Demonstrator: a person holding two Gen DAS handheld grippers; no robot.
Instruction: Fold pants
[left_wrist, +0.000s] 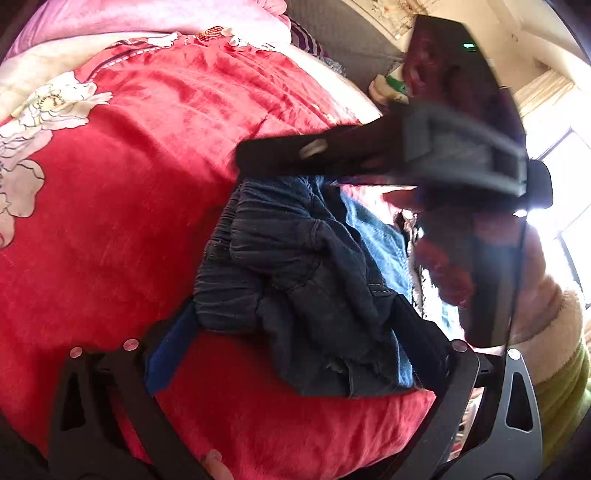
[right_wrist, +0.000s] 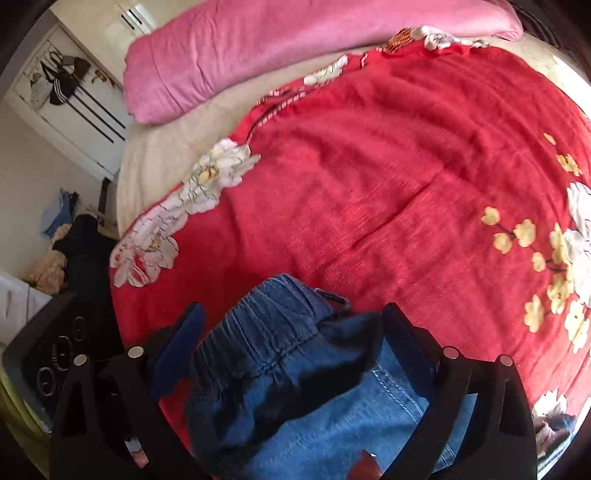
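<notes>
Two tools over one bed (right_wrist: 369, 166), red floral blanket (left_wrist: 110, 221) on top, pink pillow (right_wrist: 258, 55) at far end. Pants (left_wrist: 314, 295) bunched in dark denim heap on blanket near close edge, elastic waistband (right_wrist: 266, 332) pointing away toward pillow, legs running back under cameras. Left tool (left_wrist: 295, 332) spread wide, straddling heap, fabric between fingers, nothing pinched. Right tool (right_wrist: 291, 325) likewise wide open astride waistband, gripping nothing; seen from left view crossing above heap. Both about equally near; closing on waistband corners probably next, judging by layout.
</notes>
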